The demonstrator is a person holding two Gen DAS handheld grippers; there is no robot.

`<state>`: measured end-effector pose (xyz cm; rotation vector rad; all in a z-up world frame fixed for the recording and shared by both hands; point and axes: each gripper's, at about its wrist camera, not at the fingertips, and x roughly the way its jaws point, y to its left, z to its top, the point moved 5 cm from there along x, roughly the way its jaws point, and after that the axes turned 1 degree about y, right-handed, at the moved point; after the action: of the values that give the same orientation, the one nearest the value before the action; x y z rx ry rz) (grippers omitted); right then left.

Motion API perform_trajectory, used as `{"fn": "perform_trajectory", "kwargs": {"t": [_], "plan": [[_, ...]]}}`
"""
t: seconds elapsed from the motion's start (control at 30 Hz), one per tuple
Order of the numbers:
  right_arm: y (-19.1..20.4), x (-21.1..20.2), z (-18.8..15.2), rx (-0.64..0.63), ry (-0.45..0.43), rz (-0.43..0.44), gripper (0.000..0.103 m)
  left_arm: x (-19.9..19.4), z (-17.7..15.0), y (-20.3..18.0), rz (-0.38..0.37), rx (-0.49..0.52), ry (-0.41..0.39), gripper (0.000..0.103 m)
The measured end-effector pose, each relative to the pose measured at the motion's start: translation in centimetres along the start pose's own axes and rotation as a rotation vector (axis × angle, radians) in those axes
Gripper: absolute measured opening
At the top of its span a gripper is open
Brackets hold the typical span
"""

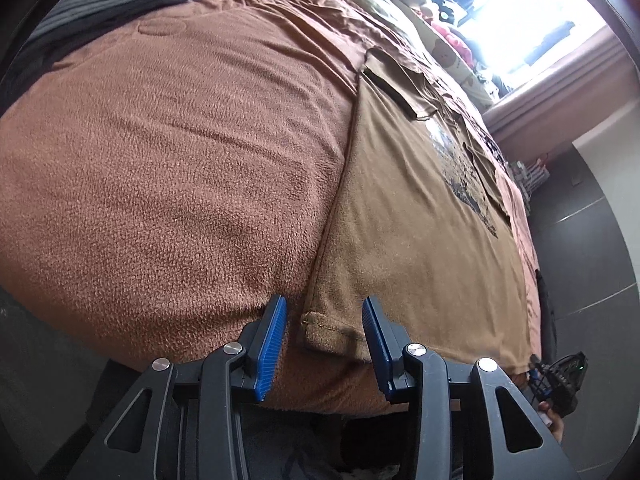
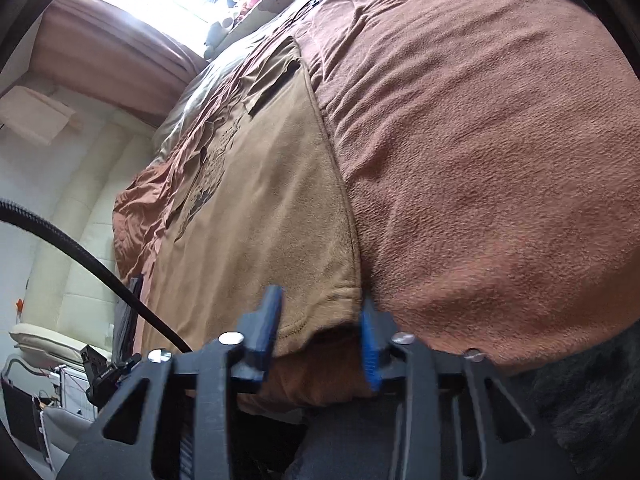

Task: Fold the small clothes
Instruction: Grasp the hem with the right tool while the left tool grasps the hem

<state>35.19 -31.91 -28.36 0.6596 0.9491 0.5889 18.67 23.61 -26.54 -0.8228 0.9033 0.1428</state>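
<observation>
Brown fleece blanket (image 1: 168, 168) over bed; folded grey clothes stack (image 1: 100, 4) far corner; bright window (image 1: 516, 12).

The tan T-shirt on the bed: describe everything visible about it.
The tan T-shirt with a dark printed graphic lies spread flat on the brown fleece blanket, hem towards the cameras. It looks like soft cotton knit. One sleeve is folded in over the body. The stitched hem corners hang at the bed's edge: one sits between the open left gripper jaws, the other between the open right gripper jaws. Neither visibly clamps it.
</observation>
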Motion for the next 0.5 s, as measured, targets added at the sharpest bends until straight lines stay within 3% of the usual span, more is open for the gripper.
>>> {"fn": "perform_trajectory", "kwargs": {"t": [0.17, 0.5], "plan": [[-0.2, -0.8, -0.1, -0.001, -0.033, -0.011, 0.004, -0.3, -0.9, 0.3, -0.085, -0.072, 0.023, 0.042], [-0.7, -1.9, -1.1, -0.010, -0.054, -0.023, 0.003, 0.4, -0.3, -0.8, -0.178, -0.145, -0.005, 0.042]]}}
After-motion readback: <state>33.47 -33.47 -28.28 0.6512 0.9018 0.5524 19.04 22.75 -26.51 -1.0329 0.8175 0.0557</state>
